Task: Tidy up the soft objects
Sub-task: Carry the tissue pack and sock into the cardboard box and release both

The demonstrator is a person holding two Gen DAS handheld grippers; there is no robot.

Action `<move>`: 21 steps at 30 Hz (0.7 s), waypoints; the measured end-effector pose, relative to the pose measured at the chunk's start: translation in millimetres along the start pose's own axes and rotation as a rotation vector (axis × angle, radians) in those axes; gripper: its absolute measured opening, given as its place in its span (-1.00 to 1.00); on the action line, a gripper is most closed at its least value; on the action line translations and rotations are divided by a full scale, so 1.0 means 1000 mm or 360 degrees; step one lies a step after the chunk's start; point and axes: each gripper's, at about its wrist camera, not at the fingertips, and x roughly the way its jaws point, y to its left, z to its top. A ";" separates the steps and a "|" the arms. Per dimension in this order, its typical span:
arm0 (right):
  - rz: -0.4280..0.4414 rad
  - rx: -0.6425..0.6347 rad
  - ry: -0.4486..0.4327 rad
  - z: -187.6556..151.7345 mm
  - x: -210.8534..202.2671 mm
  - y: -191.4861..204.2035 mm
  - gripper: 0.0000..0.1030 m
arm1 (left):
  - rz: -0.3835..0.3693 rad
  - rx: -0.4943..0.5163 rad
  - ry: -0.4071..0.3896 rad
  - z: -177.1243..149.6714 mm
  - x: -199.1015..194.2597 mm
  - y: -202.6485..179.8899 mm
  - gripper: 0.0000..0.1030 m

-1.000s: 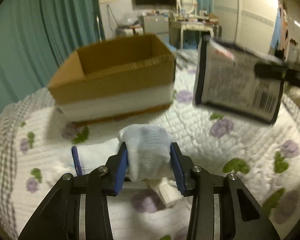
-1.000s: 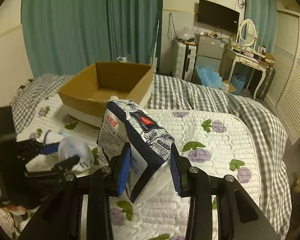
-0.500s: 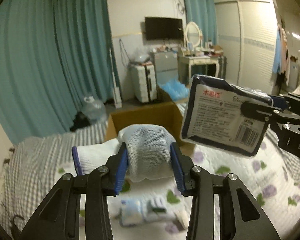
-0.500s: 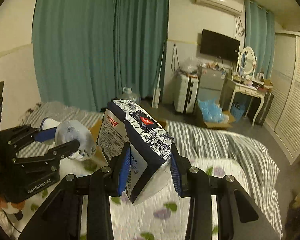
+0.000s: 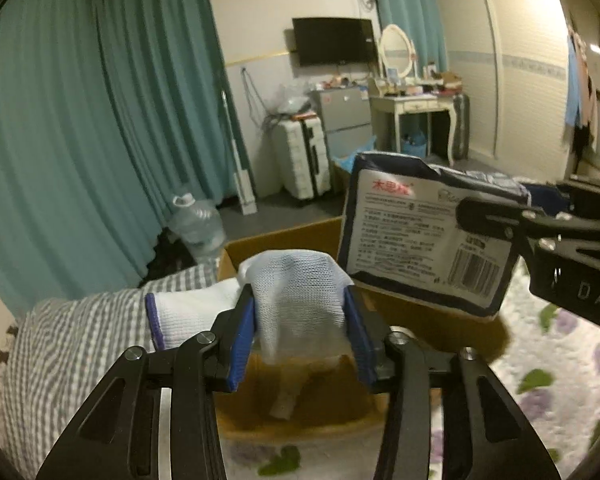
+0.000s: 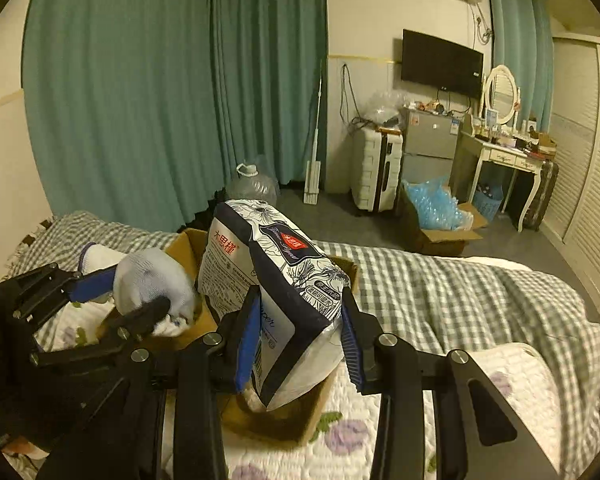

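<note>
My left gripper (image 5: 300,320) is shut on a white knit glove with a blue cuff (image 5: 296,288) and holds it over the open cardboard box (image 5: 284,236). The glove also shows in the right wrist view (image 6: 152,280). My right gripper (image 6: 298,340) is shut on a dark blue and white tissue pack (image 6: 276,280), held above the box (image 6: 308,420). The pack shows at the right of the left wrist view (image 5: 428,240), beside the glove. A small pale item (image 5: 284,404) lies inside the box.
The box sits on a bed with a white flowered quilt (image 6: 480,400) and a grey checked blanket (image 6: 440,292). Teal curtains (image 6: 160,92), a water jug (image 6: 256,184), a white suitcase (image 6: 376,168) and a dressing table (image 6: 508,156) stand beyond the bed.
Both grippers have risen from near the quilt and moved forward over the box, still holding the glove and the tissue pack. The views now look into the box from above.
</note>
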 end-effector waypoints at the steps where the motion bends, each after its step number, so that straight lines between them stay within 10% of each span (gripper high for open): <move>1: 0.0006 0.0000 0.0004 -0.001 0.007 -0.001 -0.28 | -0.0005 0.0002 0.0009 -0.003 0.009 0.002 -0.03; 4: 0.0056 0.0001 0.0005 -0.005 0.019 -0.001 -0.13 | 0.0045 0.0020 0.0029 -0.007 0.023 0.002 0.25; 7: 0.0078 0.0015 -0.0024 -0.009 0.016 -0.002 0.43 | 0.0051 0.0007 -0.0011 -0.011 0.016 0.005 0.36; 17: 0.0037 0.0007 -0.0107 0.013 -0.080 0.000 0.72 | 0.0116 -0.0053 -0.0157 0.008 -0.079 0.032 0.40; 21: 0.0045 -0.0061 -0.0195 0.021 -0.147 0.019 0.78 | 0.0089 -0.0132 -0.0359 0.010 -0.160 0.050 0.83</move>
